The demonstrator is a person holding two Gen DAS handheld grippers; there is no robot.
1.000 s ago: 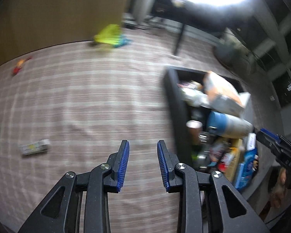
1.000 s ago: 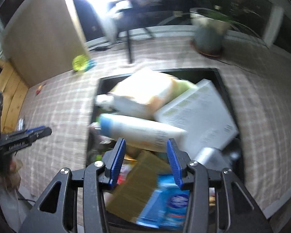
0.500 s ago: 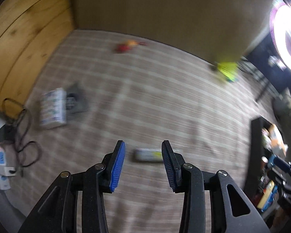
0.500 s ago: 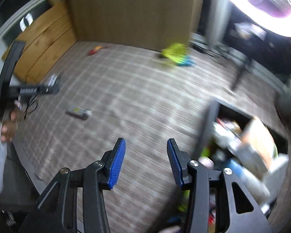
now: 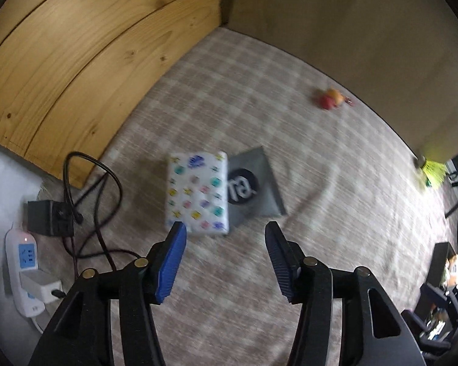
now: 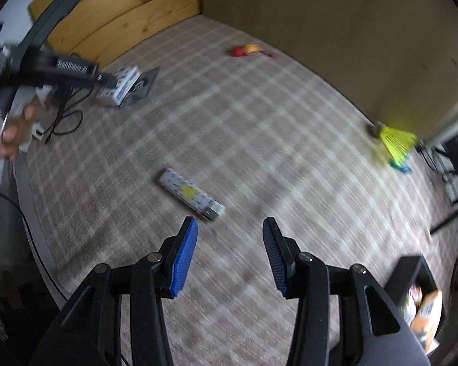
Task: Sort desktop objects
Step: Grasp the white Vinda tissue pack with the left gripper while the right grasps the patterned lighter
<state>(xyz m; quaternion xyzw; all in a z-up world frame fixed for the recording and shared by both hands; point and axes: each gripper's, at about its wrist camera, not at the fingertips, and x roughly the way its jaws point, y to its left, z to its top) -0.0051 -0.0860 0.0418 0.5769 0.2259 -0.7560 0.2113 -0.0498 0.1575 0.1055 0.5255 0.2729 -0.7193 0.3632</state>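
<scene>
The left gripper (image 5: pixel 226 233) is hovering with jaws opening and empty just short of the patterned tissue pack (image 5: pixel 197 193), which is lying on the checked cloth (image 5: pixel 320 183) against a grey card (image 5: pixel 255 186). The pack looks soft and light, best pinched across its narrow width. The right gripper (image 6: pixel 229 228) is hanging spread and empty near the long flat packet (image 6: pixel 190 194), probably light and stiff.

A home desk: checked tablecloth (image 5: pixel 336 213), wooden panelling (image 5: pixel 85 61), power strip (image 5: pixel 24 259).

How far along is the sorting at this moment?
Done: the black bin already holds items. In hand: nothing; the left gripper, jaws opening, nears the patterned pack, and the right gripper nears the long box. Left: both of these, the grey card, red toy and yellow brush.
</scene>
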